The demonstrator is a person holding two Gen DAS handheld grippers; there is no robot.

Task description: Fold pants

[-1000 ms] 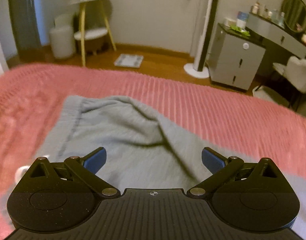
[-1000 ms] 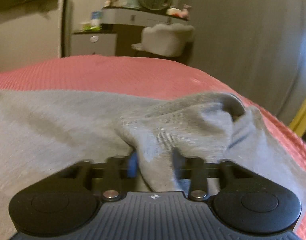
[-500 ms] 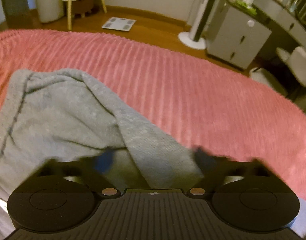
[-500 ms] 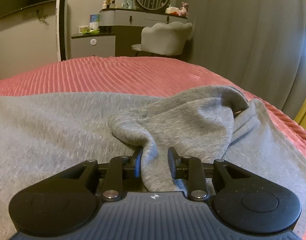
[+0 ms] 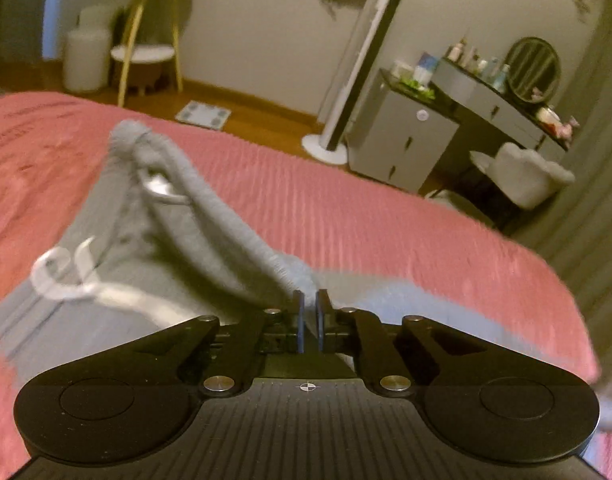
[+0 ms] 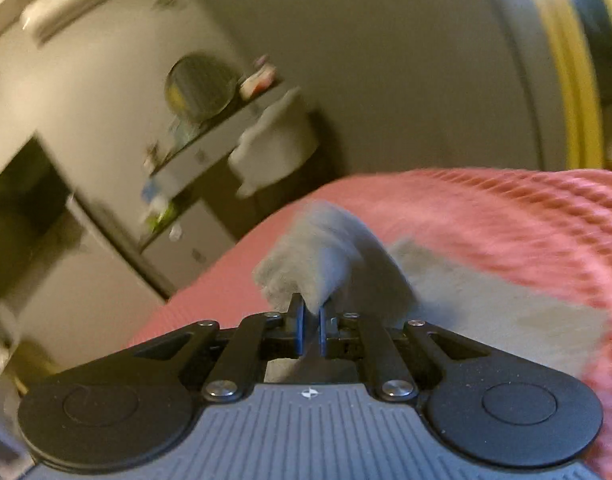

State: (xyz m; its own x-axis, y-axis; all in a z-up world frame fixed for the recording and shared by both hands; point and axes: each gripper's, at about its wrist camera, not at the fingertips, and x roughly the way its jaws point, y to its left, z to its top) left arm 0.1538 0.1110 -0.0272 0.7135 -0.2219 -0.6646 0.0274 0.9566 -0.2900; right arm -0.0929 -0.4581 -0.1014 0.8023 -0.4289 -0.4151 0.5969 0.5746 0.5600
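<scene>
- Pink ribbed bedspread (image 5: 385, 232) fills the foreground of a dim bedroom, a grey dresser (image 5: 401, 148) beyond it.
- Grey pants (image 5: 154, 248) lie bunched on the bedspread, white drawstring (image 5: 66, 280) showing at left.
- Left gripper (image 5: 309, 300) has just clamped narrowly onto a raised ridge of pants fabric.
- Right gripper (image 6: 310, 312) pinches a lifted tuft of the pants.

Pants (image 5: 210, 216): soft grey knit cloth, matt. Bedspread (image 5: 385, 232): pink ribbed plush. Gripper (image 5: 309, 308) arms: matt black plastic.
</scene>
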